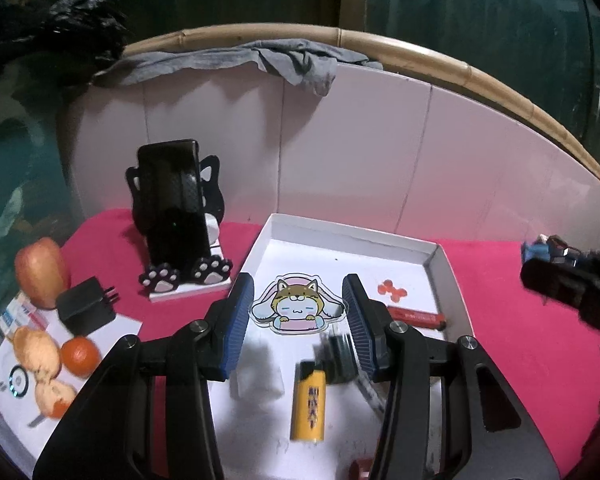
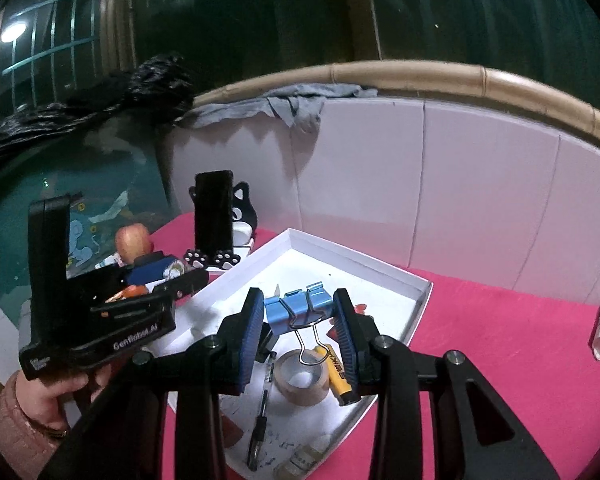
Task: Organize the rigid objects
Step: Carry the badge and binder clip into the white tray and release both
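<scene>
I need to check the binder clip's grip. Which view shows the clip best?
The right wrist view: the blue clip sits between the right gripper fingers, above the white tray, wire handles hanging down. The left wrist view shows no clip.

Blue metal binder clip [image 2: 296, 307], glossy tape roll [image 2: 301, 376], matt cardboard tray [image 2: 414, 312].

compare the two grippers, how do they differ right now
The right gripper is shut on a blue binder clip, held above the white tray; the left gripper is open and holds nothing. Between the left one's fingers you see only a cartoon sticker lying on the tray floor. Both have blue ribbed pads on black arms and both hang over the same tray.
</scene>
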The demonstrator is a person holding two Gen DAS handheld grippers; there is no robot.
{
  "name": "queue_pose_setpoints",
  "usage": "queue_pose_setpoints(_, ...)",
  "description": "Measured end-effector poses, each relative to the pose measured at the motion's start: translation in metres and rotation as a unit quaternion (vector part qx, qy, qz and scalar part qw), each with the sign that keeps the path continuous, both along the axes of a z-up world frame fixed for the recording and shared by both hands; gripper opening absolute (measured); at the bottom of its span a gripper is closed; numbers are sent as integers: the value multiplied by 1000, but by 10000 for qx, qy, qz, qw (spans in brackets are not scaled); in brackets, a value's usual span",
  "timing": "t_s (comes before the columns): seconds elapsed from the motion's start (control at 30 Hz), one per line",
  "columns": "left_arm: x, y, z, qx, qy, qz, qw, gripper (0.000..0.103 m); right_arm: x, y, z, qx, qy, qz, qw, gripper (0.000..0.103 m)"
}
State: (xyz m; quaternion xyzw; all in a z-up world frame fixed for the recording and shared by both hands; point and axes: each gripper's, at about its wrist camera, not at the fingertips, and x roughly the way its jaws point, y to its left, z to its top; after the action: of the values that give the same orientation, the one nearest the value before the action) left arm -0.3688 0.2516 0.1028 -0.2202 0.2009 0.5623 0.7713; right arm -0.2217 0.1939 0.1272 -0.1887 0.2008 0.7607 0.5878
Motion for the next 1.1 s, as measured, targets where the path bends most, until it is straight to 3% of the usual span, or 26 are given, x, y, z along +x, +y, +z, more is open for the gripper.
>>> queue_pose_setpoints(0.17, 13, 29, -8, -272, 48, -101, 9996, 46, -2, 29, -14, -212, -54, -166, 9996, 35)
queue_pose_setpoints(0.47, 38, 52, -52, -924, 300, -138, 9952, 46, 2, 78, -62, -818, -58, -447, 9956, 35)
queue_pose_setpoints(0.63, 40, 53, -57, -934, 323, -133, 9950, 46, 3, 87, -82, -1035, -53, -520, 9933, 35)
queue_pose_setpoints(0.87, 42, 54, -59, -974, 372, -47, 9945, 46, 2, 87, -86, -1038, -131, -629, 9925, 39)
queue_pose_setpoints(0.93, 41, 54, -58, -955, 392, 17, 9947, 48, 1, 86, -86, -1010, -216, -696, 9922, 48)
queue_pose_setpoints(1.0, 42, 53, -57, -921, 470, 75, 9946, 66, 1, 83, -86, -970, -292, -746, 9921, 61)
queue_pose_setpoints(1.1, 37, 49, -53, -737, 586, 292, 9951, 85, 4, 80, -84, -918, -249, -843, 9919, 68)
